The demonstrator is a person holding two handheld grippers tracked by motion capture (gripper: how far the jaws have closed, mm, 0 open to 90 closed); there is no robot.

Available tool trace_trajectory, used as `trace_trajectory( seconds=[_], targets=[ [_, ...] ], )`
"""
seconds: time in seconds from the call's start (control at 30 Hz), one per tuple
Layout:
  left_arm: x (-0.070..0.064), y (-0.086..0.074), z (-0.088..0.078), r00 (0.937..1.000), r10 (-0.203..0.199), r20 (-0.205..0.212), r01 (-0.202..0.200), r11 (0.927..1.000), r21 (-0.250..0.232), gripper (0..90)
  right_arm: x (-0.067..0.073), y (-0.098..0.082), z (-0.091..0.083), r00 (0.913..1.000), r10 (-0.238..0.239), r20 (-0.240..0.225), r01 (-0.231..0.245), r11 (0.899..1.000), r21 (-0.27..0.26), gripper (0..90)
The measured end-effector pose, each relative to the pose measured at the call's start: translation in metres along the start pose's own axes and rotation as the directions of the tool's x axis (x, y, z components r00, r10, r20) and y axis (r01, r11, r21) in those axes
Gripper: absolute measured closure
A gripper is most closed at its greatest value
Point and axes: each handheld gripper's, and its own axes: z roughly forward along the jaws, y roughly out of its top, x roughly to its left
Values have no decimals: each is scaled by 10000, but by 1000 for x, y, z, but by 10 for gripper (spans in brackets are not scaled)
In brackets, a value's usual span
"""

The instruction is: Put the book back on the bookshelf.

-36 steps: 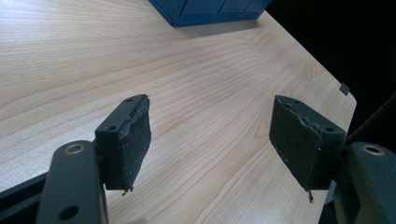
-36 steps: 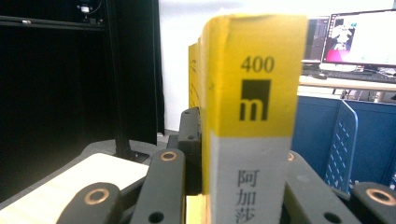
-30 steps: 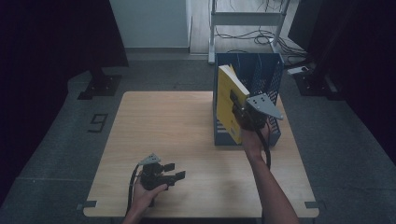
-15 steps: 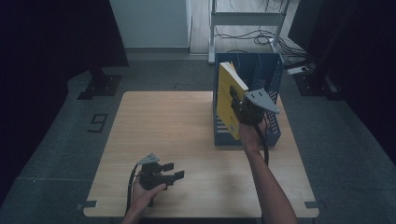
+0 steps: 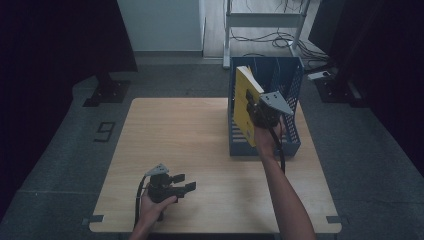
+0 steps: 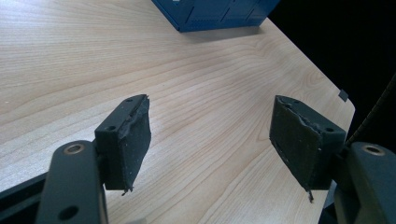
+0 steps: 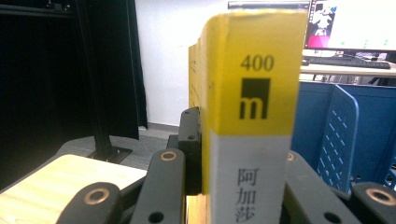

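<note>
High view: we see our right gripper (image 5: pixel 255 111) with its fingers squeezed tight on the yellow book (image 5: pixel 243 102), holding it tilted over the blue rack (image 5: pixel 290 90). Our left gripper (image 5: pixel 181 183) rests on the worktop (image 5: pixel 175 135), fingers wide apart, holding nothing.

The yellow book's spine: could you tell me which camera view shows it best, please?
The right gripper view: the yellow book stands close up with its spine print readable. The high view shows it small, tilted at the blue rack.

The yellow book (image 5: pixel 245 102) (grey lower spine) stands tilted over the blue file rack (image 5: pixel 290 82).
</note>
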Motion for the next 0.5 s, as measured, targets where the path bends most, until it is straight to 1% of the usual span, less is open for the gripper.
trace_trajectory(
  seconds=[0.3,0.5],
  targets=[
    [1,0,-1,10000,-41,-12,41,10000,-22,291,-1,-5,13,9997,-17,230,14,9999,130,749],
    [2,0,-1,10000,-73,-18,72,10000,-16,292,-3,-8,19,9996,-6,276,1,9999,170,749]
  ],
)
